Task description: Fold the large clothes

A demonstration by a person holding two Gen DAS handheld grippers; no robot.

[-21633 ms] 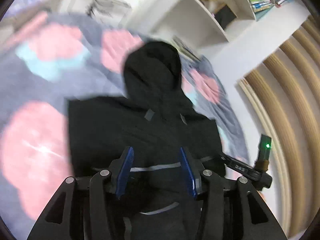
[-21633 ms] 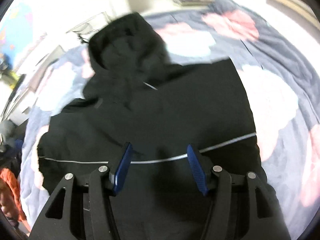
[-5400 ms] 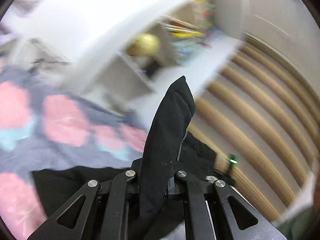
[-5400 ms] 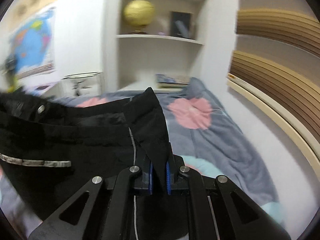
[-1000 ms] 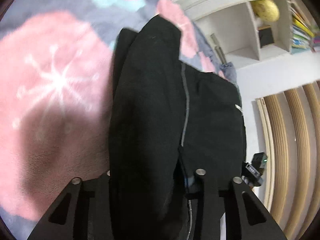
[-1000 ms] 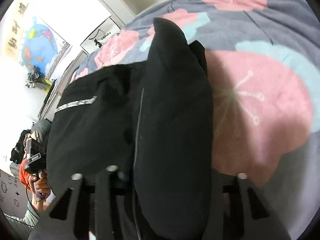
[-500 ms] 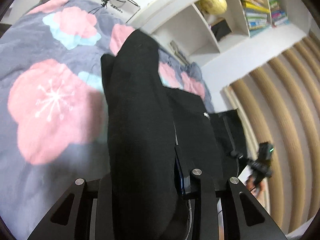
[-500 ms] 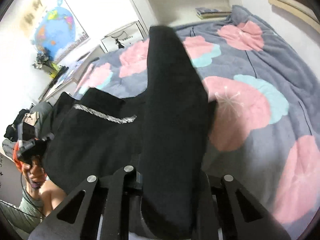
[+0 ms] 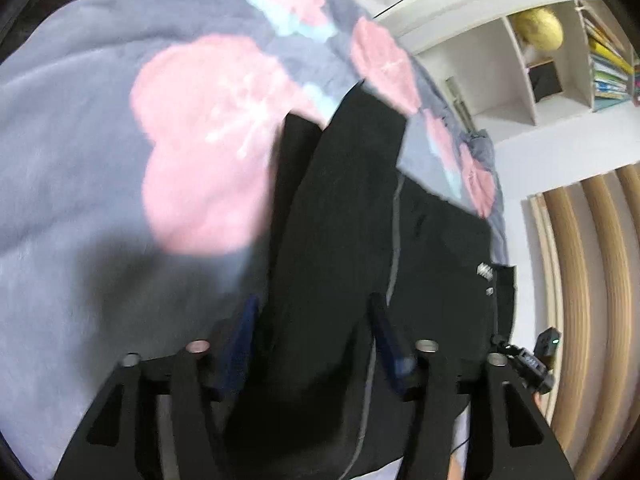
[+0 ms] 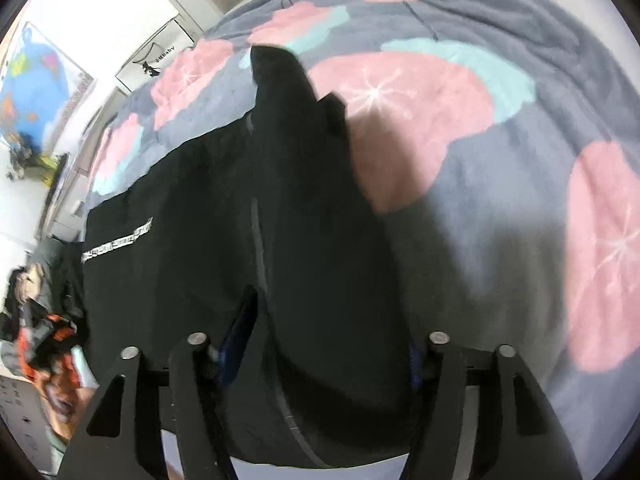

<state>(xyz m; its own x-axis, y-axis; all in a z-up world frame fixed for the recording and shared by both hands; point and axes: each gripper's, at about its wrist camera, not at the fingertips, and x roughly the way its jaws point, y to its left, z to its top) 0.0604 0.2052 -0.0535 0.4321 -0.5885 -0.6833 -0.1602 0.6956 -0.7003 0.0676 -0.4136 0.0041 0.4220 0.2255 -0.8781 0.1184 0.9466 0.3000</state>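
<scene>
Inspector: How are the jaws found?

Assessor: The left gripper (image 9: 314, 334) and right gripper (image 10: 334, 344) have just been opened; both stand apart, with a ridge of the black jacket (image 10: 208, 216) lying loose between each, apparently released to settle.

Inspector: Placement and clearance?

Assessor: The jacket is laid folded at the near edge of the flowered bedspread (image 10: 500, 200). Open bedspread is left beyond it.
</scene>
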